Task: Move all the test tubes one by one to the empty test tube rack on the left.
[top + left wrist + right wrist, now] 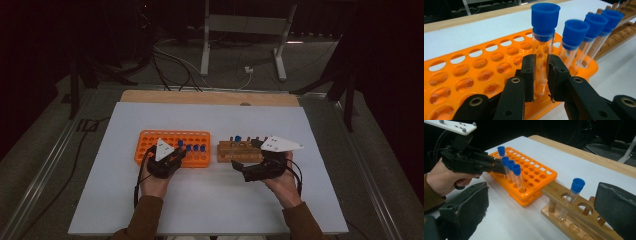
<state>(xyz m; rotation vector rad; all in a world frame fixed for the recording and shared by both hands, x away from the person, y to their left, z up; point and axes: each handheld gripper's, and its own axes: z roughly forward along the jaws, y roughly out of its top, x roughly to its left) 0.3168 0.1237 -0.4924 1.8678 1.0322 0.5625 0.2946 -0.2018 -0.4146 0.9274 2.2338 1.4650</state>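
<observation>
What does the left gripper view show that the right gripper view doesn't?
Left gripper view alone: the left gripper seen from behind its own black jaws, shut on a clear blue-capped tube.

Right gripper view alone: the person's hand gripping that gripper, and one capped tube standing in the wooden rack between the right gripper's own wide-open jaws.

Both: the orange rack with its row of blue-capped tubes.

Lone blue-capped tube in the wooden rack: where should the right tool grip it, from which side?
Grip the tube on the clear glass just under its blue cap, above the wooden rack top bar. It stands upright with that stretch bare, so come in level from the open near side with the right tool, then lift straight up.
</observation>
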